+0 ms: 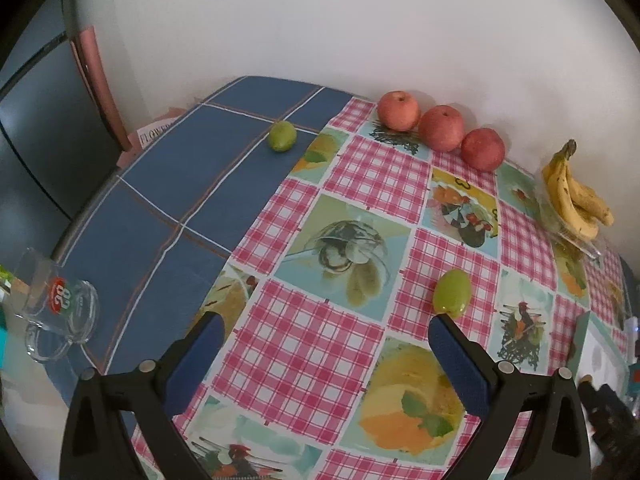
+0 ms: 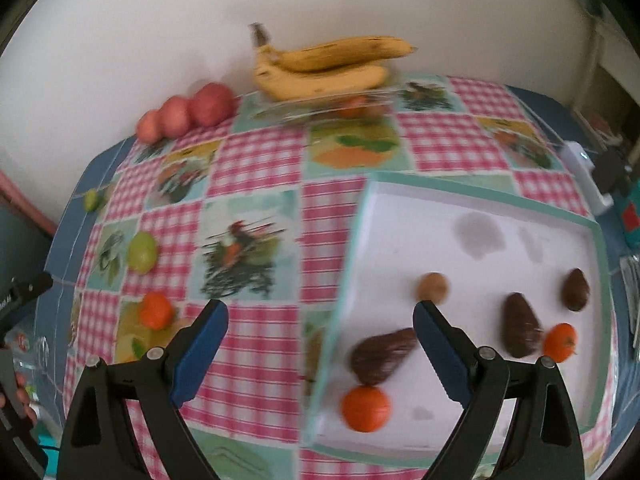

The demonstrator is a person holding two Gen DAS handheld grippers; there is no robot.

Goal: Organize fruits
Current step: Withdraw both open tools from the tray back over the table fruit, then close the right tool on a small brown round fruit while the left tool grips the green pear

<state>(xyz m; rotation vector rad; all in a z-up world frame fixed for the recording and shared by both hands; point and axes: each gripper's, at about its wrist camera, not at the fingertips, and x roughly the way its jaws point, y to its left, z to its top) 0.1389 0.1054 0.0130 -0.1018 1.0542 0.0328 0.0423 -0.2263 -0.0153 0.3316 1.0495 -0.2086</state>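
My left gripper point(image 1: 324, 332) is spread wide and holds nothing. It hangs over the tablecloth point(image 1: 344, 344), its right fingertip just beside a green fruit point(image 1: 452, 293). My right gripper point(image 2: 320, 316) is also spread wide and bare, straddling the left wall of the tray point(image 2: 500, 204).

I place everything else by the tray. Inside it lie three dark brown fruits: one point(image 2: 382, 356) near the left wall, one point(image 2: 520, 328) right of centre, and one point(image 2: 575, 290) near the right wall. A small tan fruit point(image 2: 432, 288) sits just beyond my right fingertip. An orange point(image 2: 366, 408) touches the near end of the first brown fruit, and another orange point(image 2: 560, 342) lies just beside the middle one.

Left of the tray, on the cloth, sit a third orange point(image 2: 156, 310) and the green fruit point(image 2: 142, 252); a smaller green fruit point(image 2: 91, 200) lies farther left, on the blue cloth point(image 1: 160, 200). Beyond the tray, against the wall point(image 1: 320, 20), bananas point(image 2: 324, 66) rest on a clear dish point(image 1: 576, 236), with three apples point(image 2: 184, 114) in a touching row to their left. A glass mug point(image 1: 60, 304) lies on its side, far left of the tray.
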